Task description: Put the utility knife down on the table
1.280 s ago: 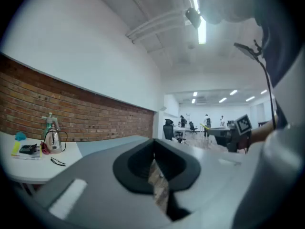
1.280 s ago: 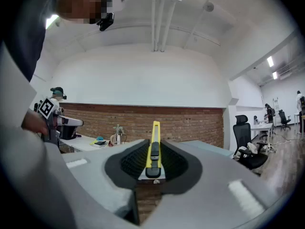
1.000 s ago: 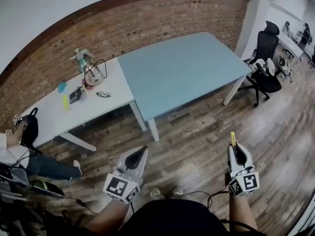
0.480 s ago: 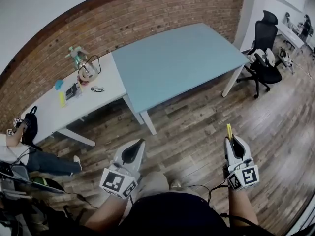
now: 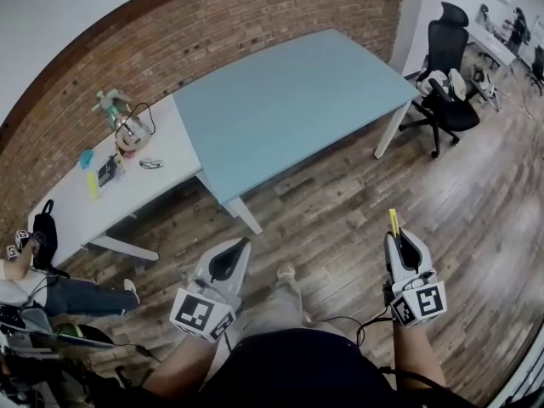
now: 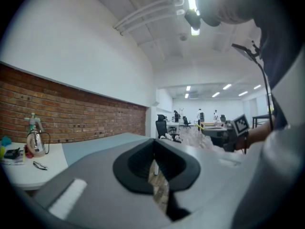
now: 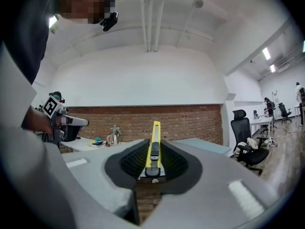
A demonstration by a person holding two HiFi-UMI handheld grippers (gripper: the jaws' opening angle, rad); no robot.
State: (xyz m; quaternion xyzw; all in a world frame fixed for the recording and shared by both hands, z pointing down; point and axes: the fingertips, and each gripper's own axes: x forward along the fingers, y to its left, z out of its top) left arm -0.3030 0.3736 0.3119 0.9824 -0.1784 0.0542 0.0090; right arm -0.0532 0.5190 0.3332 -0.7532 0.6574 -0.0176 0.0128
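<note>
Looking down, we find the blue table [image 5: 289, 100] at twelve o'clock, with the white table [image 5: 136, 189] set against it at ten o'clock and a black office chair [image 5: 444, 66] at two. Our left gripper [image 5: 245, 245], at seven o'clock, has its jaws closed together on nothing. Our right gripper [image 5: 398, 238], at five o'clock, is clamped on the yellow utility knife [image 5: 393, 222], whose tip juts toward twelve over the wooden floor [image 5: 340, 219], well apart from both tables.
</note>
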